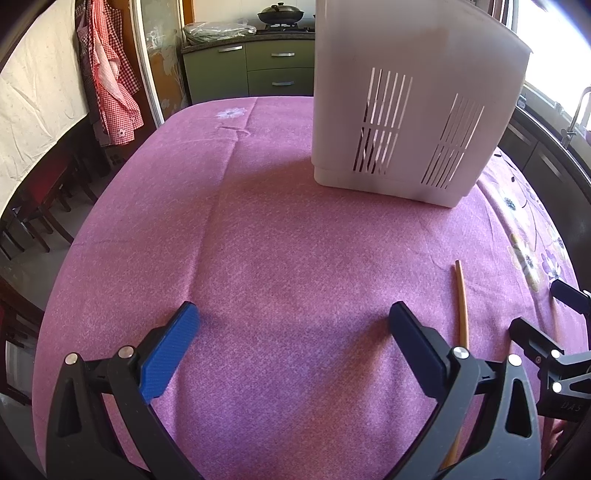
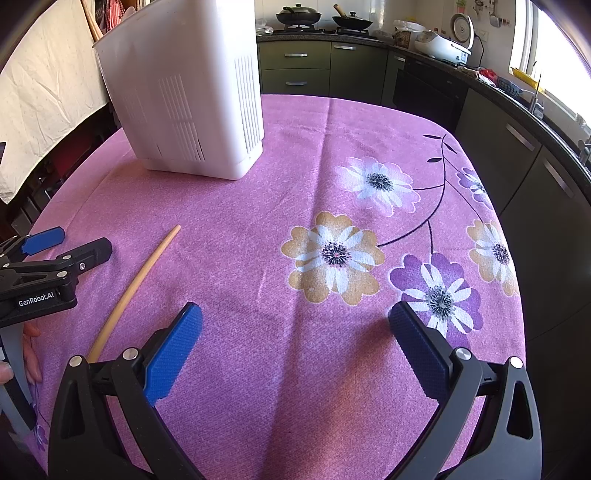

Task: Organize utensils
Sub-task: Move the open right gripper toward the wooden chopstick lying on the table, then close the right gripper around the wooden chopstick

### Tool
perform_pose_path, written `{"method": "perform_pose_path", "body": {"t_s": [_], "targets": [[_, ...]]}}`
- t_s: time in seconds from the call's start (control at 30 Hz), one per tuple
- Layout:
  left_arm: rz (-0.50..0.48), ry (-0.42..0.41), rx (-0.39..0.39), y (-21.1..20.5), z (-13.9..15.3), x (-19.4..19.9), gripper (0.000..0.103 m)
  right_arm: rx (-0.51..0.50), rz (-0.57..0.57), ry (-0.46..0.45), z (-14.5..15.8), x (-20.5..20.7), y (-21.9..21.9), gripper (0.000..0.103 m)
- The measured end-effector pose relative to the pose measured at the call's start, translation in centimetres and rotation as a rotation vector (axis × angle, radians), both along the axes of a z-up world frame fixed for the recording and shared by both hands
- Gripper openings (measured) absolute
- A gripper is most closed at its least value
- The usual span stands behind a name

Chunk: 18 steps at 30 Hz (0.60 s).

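In the left wrist view, the left gripper (image 1: 293,315) is being held low over the table (image 1: 258,240), which is being covered by one pink cloth; its two blue pads (image 1: 168,352) are being kept wide apart and nothing is being gripped between them. One white slotted utensil holder (image 1: 413,110) is being seen upright on the far right part of the table, well apart from the fingers. One wooden chopstick (image 1: 461,306) is lying flat on the cloth just beside the outer side of the right-hand finger, its far tip pointing toward the holder. At the right edge, parts of the right gripper (image 1: 554,325) are being seen. One red checked garment (image 1: 110,81) is hanging at the far left, and one dark wok (image 1: 280,14) is standing on the stove behind. In the right wrist view, the right gripper (image 2: 295,315) is also being held wide open above the flowered cloth, with nothing between its two pads (image 2: 171,352). The same single chopstick (image 2: 136,284) is lying to the left of the fingers, between them and the left gripper (image 2: 64,243), and is being touched by neither. The holder (image 2: 184,88) is standing at the far left of the table (image 2: 295,221). Two woks (image 2: 325,18) and one white rice cooker (image 2: 443,40) are being seen on the counter, and part of a hand (image 2: 29,354) is visible at the left edge.
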<state>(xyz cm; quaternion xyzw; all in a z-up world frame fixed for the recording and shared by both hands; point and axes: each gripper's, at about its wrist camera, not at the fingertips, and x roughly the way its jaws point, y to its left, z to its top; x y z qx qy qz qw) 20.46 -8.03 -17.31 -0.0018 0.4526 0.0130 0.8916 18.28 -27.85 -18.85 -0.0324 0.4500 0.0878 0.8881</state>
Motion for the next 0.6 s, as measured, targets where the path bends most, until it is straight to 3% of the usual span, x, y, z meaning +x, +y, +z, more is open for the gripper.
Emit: {"method": "perform_pose_path", "body": {"t_s": [0.17,0.3,0.37,0.47,0.6], "targets": [[-0.048,-0.001,-0.001,-0.1,-0.1,-0.6,0.098,0.000,0.000,0.001,0.0,0.0,0.0,0.100],[-0.032,-0.011,0.012,0.3,0.1,-1.2,0.097,0.001,-0.004,0.006,0.1,0.1,0.1,0.100],[-0.043,-0.038,0.033,0.6,0.7,-1.9,0.097,0.005,-0.031,0.055,0.4,-0.1,-0.1,0.099],[-0.058,-0.085,0.021,1.5,2.8,-3.4,0.097,0.090,-0.056,0.092,2.6,-1.7,0.4,0.099],[-0.078,-0.213,0.014,3.6,8.9,-6.2,0.097,0.126,0.002,0.157,5.7,-3.3,4.4,0.099]]}}
